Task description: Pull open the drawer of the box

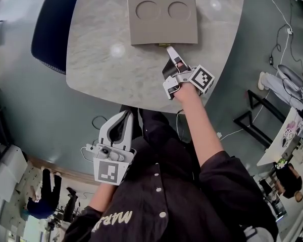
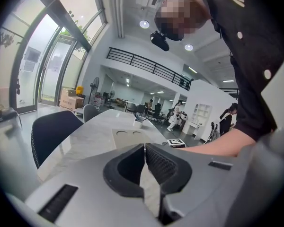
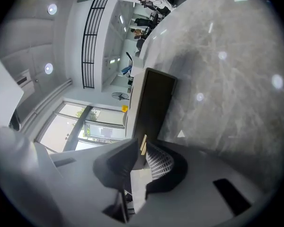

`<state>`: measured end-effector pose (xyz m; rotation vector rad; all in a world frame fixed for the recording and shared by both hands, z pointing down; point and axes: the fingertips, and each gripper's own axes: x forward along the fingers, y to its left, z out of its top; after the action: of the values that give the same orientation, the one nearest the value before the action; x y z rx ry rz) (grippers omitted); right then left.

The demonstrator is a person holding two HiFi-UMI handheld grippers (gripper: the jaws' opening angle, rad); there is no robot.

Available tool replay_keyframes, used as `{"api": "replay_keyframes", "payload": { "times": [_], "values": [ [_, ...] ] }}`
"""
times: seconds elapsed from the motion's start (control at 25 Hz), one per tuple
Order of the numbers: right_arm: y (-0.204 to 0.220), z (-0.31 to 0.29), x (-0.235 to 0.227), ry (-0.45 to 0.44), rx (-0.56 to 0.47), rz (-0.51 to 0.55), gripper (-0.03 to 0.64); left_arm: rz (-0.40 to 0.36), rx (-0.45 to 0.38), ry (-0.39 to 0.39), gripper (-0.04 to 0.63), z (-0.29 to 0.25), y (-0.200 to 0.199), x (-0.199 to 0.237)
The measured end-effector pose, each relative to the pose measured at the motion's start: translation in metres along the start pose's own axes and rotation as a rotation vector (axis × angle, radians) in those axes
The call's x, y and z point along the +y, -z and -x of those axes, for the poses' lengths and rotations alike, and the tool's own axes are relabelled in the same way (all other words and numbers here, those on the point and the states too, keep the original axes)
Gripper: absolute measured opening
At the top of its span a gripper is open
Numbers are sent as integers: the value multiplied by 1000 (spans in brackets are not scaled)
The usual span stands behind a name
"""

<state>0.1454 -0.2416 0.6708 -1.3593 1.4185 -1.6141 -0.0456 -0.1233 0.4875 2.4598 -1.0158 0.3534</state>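
A flat brown box (image 1: 161, 21) with two round hollows in its top lies at the far side of the marble table (image 1: 106, 64). In the right gripper view its dark front face (image 3: 154, 103) is close ahead. A small gold handle (image 1: 163, 45) sticks out of that front, and the drawer looks closed. My right gripper (image 1: 170, 49) reaches to the handle (image 3: 143, 144), and its jaws (image 3: 141, 148) are shut on the tab at their tips. My left gripper (image 1: 126, 114) hangs off the table near my body, shut and empty (image 2: 144, 148). The box (image 2: 128, 137) shows far ahead of it.
A dark blue chair (image 1: 53, 29) stands at the table's left side (image 2: 52, 131). The table's near edge (image 1: 141, 105) curves just in front of my torso. Cables and other desks lie on the floor to the right (image 1: 283, 84).
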Motion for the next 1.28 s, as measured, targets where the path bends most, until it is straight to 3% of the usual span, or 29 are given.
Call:
{"api": "replay_keyframes", "payload": {
  "times": [0.24, 0.36, 0.52, 0.64, 0.88, 1.28],
  "values": [
    [-1, 2, -7, -9, -38, -68, 58, 24, 20, 1, 18, -6, 6, 0],
    [-6, -1, -8, -24, -44, -95, 58, 22, -24, 8, 18, -10, -1, -2],
    [-6, -4, -11, 21, -24, -103, 40, 13, -67, 14, 18, -15, -9, -5],
    [-6, -6, -13, 38, -14, -116, 23, 14, -47, 12, 18, -14, -5, -4],
    [-7, -7, -12, 45, -7, -82, 21, 20, 27, 1, 18, -10, 6, -5],
    [3, 8, -12, 79, 10, -47, 21, -26, -55, -7, 18, -3, -12, -6]
  ]
}}
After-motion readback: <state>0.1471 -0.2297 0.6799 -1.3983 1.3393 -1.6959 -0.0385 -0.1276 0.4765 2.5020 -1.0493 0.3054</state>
